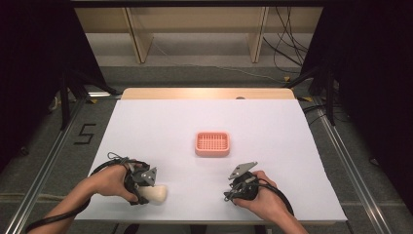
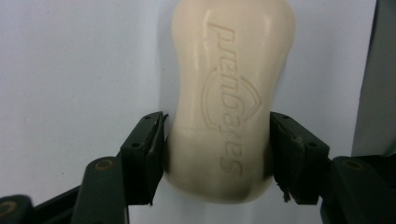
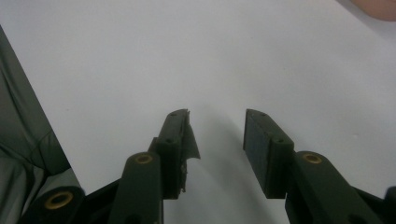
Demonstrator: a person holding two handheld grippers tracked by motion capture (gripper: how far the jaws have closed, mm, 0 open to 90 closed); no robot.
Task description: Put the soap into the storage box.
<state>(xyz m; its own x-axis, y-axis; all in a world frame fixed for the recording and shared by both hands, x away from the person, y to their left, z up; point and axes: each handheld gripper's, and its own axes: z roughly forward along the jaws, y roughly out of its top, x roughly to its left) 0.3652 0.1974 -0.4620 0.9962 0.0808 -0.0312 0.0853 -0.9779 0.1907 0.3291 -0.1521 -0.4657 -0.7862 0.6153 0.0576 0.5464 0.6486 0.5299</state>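
Cream-coloured soap bar [image 2: 231, 100] sits pinched between the pads of our left gripper [image 2: 217, 154], near the table's front-left corner on the white table sheet [image 1: 272, 122]. Our right gripper [image 3: 217, 135] rests with its jaws spread and nothing between them. We judge the pink soap dish [image 1: 212, 144], well apart at the centre, to be where the bar goes. Soap is slick, and we hold only its lower end (the rest sticks out past the pads), so it could twist or slide free during the carry. Our left gripper view reveals the embossed lettering and pad contact; the high view gives the dish's place.
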